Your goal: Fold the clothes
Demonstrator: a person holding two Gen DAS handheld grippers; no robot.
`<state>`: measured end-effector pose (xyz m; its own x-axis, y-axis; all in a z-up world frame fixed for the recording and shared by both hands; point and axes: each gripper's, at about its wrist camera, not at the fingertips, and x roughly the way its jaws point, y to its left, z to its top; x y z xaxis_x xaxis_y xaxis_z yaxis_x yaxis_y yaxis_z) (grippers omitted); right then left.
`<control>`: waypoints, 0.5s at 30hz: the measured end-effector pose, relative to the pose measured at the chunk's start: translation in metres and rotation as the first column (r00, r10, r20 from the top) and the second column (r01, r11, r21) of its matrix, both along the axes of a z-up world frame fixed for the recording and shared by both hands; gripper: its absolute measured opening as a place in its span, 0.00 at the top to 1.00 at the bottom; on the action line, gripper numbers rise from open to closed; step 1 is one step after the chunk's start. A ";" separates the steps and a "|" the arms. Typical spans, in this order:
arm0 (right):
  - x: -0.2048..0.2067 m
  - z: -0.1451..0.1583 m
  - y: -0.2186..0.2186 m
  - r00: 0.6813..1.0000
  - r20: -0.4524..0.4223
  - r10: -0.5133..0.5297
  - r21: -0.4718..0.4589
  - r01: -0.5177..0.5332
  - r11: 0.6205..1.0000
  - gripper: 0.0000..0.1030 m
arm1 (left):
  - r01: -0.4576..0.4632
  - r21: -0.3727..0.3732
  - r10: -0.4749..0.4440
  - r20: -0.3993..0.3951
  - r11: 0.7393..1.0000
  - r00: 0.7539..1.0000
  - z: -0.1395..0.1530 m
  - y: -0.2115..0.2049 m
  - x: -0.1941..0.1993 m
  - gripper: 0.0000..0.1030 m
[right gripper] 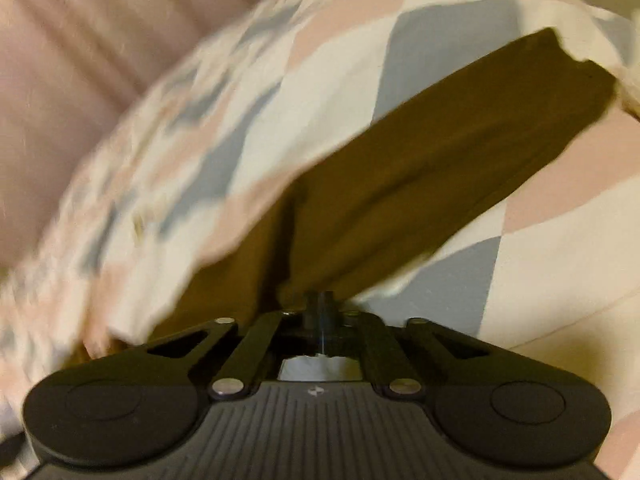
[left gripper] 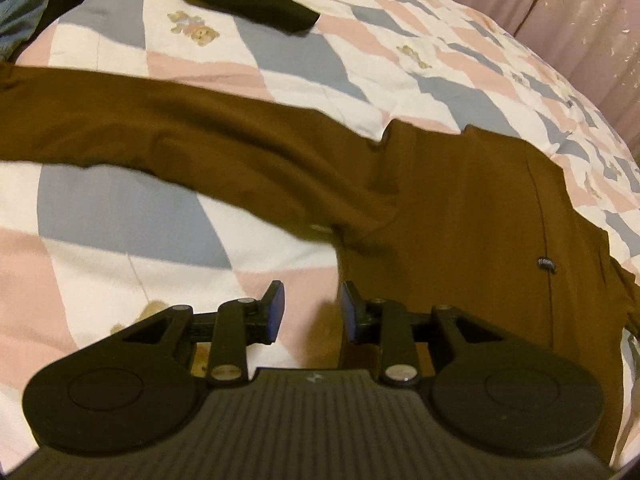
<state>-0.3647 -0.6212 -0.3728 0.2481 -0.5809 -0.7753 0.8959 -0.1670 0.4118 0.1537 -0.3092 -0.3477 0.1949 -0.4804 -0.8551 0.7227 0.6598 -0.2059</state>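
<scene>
Left wrist view shows one patchwork quilt [left gripper: 132, 216] under one brown garment [left gripper: 460, 208], whose sleeve runs toward nine o'clock; only here appear a black garment [left gripper: 256, 8] at twelve o'clock and the pink curtain [left gripper: 592, 40] at two. Left gripper [left gripper: 312, 312] hangs spread, empty, just beside the brown hem. Right wrist view, blurred, shows the right gripper [right gripper: 319, 308] pressed together, pinching the brown cloth [right gripper: 440, 160], which stretches toward one o'clock.

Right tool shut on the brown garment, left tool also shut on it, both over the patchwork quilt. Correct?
Not quite. The left tool is open, its pads apart with nothing between them, as the left wrist view shows. The right tool is shut on the brown garment, over the patchwork quilt.
</scene>
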 end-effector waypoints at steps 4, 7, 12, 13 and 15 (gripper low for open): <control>0.057 0.030 -0.028 0.895 -0.184 0.406 -0.137 -0.432 0.891 0.52 | -0.007 0.007 0.007 0.005 1.000 1.000 -0.003 0.004 0.000 0.75; 0.100 0.033 -0.058 0.758 -0.199 0.621 -0.168 -0.651 0.741 0.53 | -0.014 0.007 0.014 -0.002 1.000 1.000 -0.005 0.005 0.001 0.74; 0.160 0.006 -0.101 0.623 -0.052 0.780 -0.109 -0.780 0.616 0.55 | -0.013 0.011 0.013 -0.006 1.000 1.000 -0.008 0.006 0.001 0.73; 0.169 -0.001 -0.105 0.606 -0.034 0.795 -0.085 -0.794 0.602 0.87 | -0.011 0.012 0.011 -0.006 1.000 1.000 -0.008 0.007 0.001 0.73; 0.176 -0.006 -0.101 0.611 -0.087 0.787 -0.044 -0.792 0.609 0.96 | -0.013 0.015 0.014 -0.003 1.000 1.000 -0.009 0.010 0.003 0.73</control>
<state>-0.1889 -0.7220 -0.3790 0.5971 -0.2330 -0.7676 0.6868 0.6430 0.3390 0.1570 -0.2990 -0.3570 0.1991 -0.4649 -0.8627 0.7132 0.6725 -0.1978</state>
